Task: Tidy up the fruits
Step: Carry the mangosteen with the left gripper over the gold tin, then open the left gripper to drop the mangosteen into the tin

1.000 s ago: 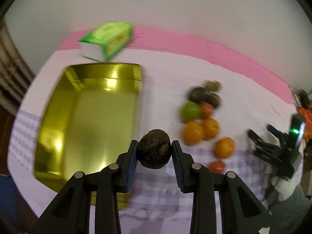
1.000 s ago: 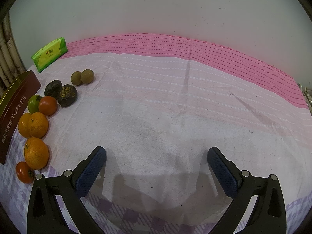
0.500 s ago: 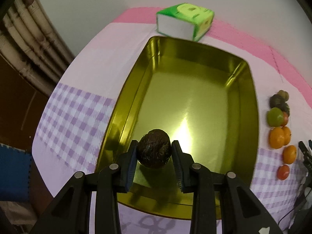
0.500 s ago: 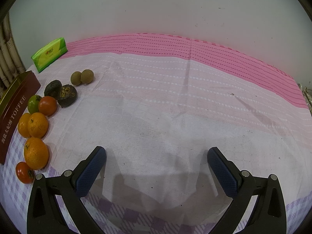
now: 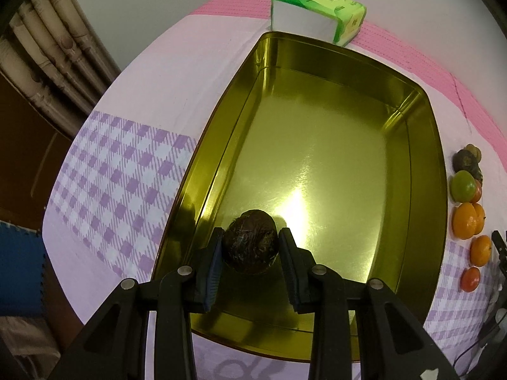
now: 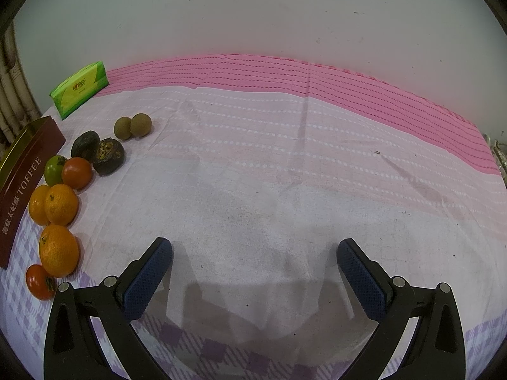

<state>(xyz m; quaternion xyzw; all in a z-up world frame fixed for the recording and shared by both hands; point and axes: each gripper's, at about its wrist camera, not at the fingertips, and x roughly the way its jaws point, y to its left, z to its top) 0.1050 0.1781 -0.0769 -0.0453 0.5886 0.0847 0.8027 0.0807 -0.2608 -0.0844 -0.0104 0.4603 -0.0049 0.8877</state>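
Observation:
My left gripper (image 5: 250,240) is shut on a dark brown wrinkled fruit (image 5: 250,242) and holds it just above the near end of an empty gold tin tray (image 5: 317,101). Several fruits lie in a row right of the tray: oranges (image 5: 467,223), a green fruit (image 5: 462,185), a red one (image 5: 470,279) and dark ones (image 5: 464,160). In the right wrist view the same row shows at the left: oranges (image 6: 58,250), a red fruit (image 6: 77,172), dark fruits (image 6: 107,156) and two small brown ones (image 6: 133,126). My right gripper (image 6: 255,258) is open and empty over bare cloth.
A green tissue pack (image 5: 317,15) stands behind the tray's far end; it also shows in the right wrist view (image 6: 79,88). The tray's brown outer wall, marked TOFFEE, (image 6: 22,186) is at the far left. The table's left edge (image 5: 63,196) drops off beside the tray.
My left gripper has swung left with the dark fruit, from the cloth beside the fruit row to over the tray, and come lower over its floor. The right gripper has not moved.

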